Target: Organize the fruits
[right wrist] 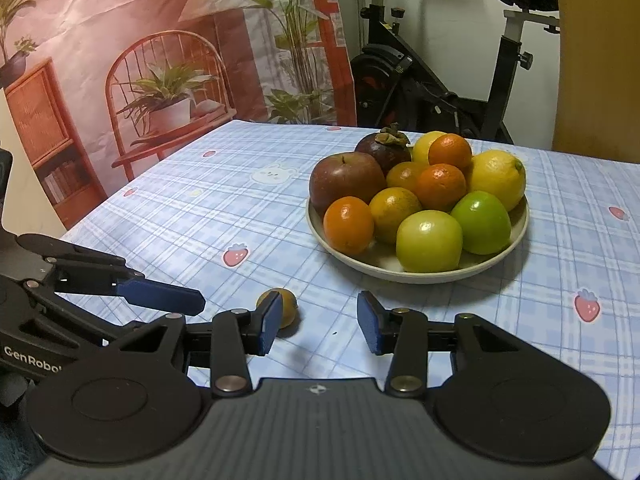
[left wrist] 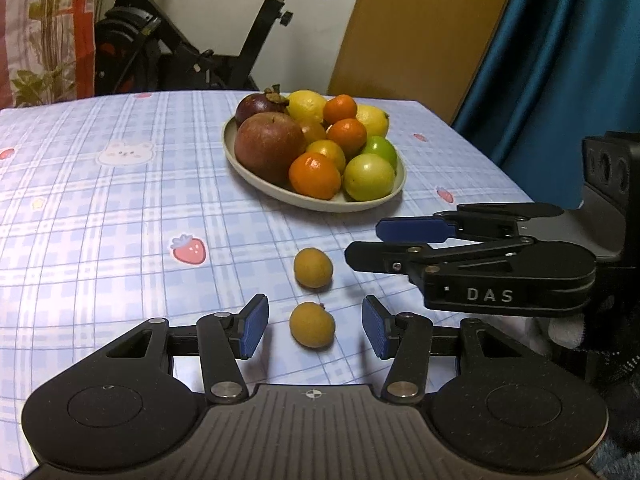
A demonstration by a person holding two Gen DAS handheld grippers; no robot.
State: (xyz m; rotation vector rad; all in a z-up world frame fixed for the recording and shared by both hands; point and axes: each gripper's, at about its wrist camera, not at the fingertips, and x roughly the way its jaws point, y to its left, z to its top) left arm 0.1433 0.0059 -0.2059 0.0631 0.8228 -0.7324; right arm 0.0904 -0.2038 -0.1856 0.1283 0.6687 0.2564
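i held my left gripper [left wrist: 315, 327] low over the surface [left wrist: 120, 216], its jaws apart with the nearer small brown fruit [left wrist: 312, 324] lying between the pads, neither pad touching it. i judged the step in hand to be picking up the last loose fruits for the plate [left wrist: 256, 176], which sat further back, already heaped with an apple [left wrist: 269, 148], oranges, lemons and green fruits. the next move, as i read it, called for squeezing the pads gently onto that round fruit, square on so it would not roll out, then lifting it over the rim onto the pile.

just beyond it lay the second small brown fruit [left wrist: 313, 268], apart from the first. to its right my right gripper [right wrist: 318, 328] hovered with jaws open and nothing between them.

the left wrist view showed both loose fruits and my right gripper side-on. the right wrist view showed only one brown fruit [right wrist: 286, 312], half hidden behind my own left pad; which of the two it was i could not tell. it gave a fuller look at the plate and at the left gripper's finger [right wrist: 160, 296].
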